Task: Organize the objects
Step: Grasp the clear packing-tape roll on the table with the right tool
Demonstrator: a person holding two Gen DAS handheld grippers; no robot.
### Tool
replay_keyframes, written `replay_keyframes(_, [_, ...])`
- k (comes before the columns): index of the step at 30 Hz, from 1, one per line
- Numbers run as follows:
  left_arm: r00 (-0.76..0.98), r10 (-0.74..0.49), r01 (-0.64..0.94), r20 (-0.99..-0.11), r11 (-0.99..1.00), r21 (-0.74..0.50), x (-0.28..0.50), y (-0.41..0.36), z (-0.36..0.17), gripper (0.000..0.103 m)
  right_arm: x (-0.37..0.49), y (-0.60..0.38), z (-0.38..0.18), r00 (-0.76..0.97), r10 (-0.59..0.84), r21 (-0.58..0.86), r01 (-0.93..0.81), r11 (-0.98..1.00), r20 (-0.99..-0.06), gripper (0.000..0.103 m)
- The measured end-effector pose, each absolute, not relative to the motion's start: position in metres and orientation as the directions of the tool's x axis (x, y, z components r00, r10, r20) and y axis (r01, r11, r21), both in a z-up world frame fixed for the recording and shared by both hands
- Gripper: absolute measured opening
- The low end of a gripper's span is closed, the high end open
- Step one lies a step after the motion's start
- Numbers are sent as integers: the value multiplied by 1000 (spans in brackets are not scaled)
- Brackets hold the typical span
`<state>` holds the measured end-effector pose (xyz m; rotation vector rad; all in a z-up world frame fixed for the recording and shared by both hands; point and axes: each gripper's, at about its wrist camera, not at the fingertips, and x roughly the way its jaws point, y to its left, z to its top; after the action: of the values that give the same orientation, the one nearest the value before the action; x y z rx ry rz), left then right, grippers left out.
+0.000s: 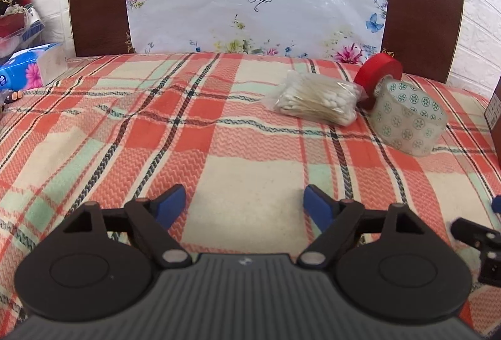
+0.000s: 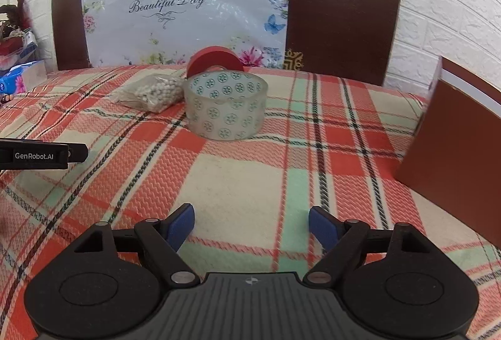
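**Three items still loose, none yet put away**

Three things lie grouped on the plaid table point(image 2: 238, 183): a bag of swabs point(image 1: 316, 100), a red tape point(image 1: 377, 72) and a clear tape point(image 2: 226, 103) printed with small rosettes. The red tape stands tilted on edge, leaning on the clear tape, which lies flat; the swabs lie just beside both, touching or nearly so. A brown box point(image 2: 454, 149) stands at the right edge, well apart from the group, and is probably where the items belong (a judgement, since the task names no container). Nothing appears to have been sorted; the whole job seems to remain.

The left gripper point(image 1: 244, 203) and the right gripper point(image 2: 251, 222) both hover over bare cloth, jaws wide apart with nothing between them. Neither touches any item, and both are short of the group.

The views differ as follows. The left wrist view sees the swabs side-on, sticks lying lengthwise, with the tapes off to its right and only a sliver of the box at the frame edge; it also catches part of the right gripper at lower right. The right wrist view faces the clear tape almost head-on, shows the swab tips end-on, reveals the broad brown face of the box, and catches the side of the left gripper at its left edge. Whether the box is open on top cannot be told from either view.
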<state>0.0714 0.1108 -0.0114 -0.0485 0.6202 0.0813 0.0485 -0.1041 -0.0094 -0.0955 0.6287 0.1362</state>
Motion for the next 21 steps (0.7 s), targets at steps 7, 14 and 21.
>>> replay_keyframes(7, [821, 40, -76, -569, 996, -41, 70, 113, -13, 89, 85, -87, -9, 817, 134, -50, -195, 980, -561, 86])
replay_keyframes(14, [826, 25, -75, -564, 995, -66, 71, 116, -14, 90, 148, -67, -10, 835, 125, -103, -212, 972, -536, 88])
replay_keyframes(21, [825, 25, -75, -565, 995, -67, 72, 115, -14, 90, 150, -72, -11, 823, 162, -59, -230, 971, -544, 85])
